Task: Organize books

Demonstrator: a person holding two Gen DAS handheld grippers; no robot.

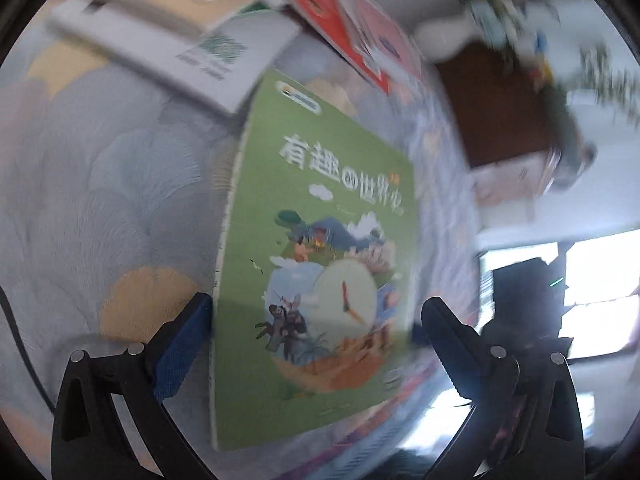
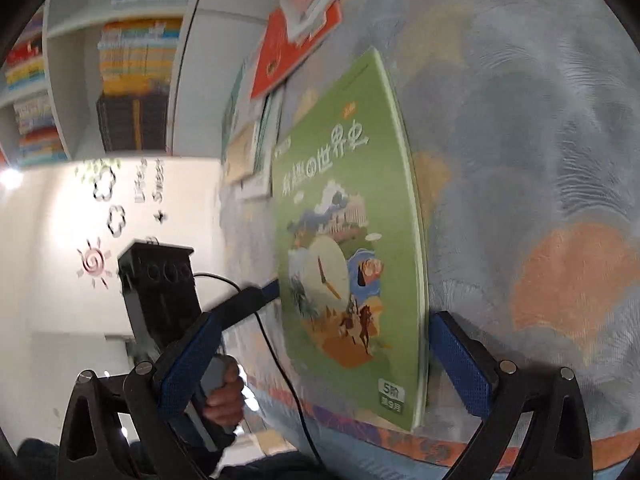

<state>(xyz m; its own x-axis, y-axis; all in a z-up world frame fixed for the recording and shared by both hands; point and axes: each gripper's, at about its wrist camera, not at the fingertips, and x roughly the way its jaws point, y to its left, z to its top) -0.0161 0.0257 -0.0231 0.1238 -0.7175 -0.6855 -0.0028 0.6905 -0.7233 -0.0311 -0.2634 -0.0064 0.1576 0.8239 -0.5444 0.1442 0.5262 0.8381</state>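
My left gripper [image 1: 316, 320] has its fingers spread wide on either side of the green book [image 1: 320, 248], which fills the middle of the frame on the patterned bedspread [image 1: 100, 184]. My right gripper [image 2: 340, 344] straddles the same book just as wide. Whether any pad touches it, I cannot tell. Other books [image 1: 168, 36] lie at upper left.

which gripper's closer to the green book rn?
Left. The left gripper brackets the green book, with one of its fingers against the book's edge. The right gripper straddles its lower end, one side clear.
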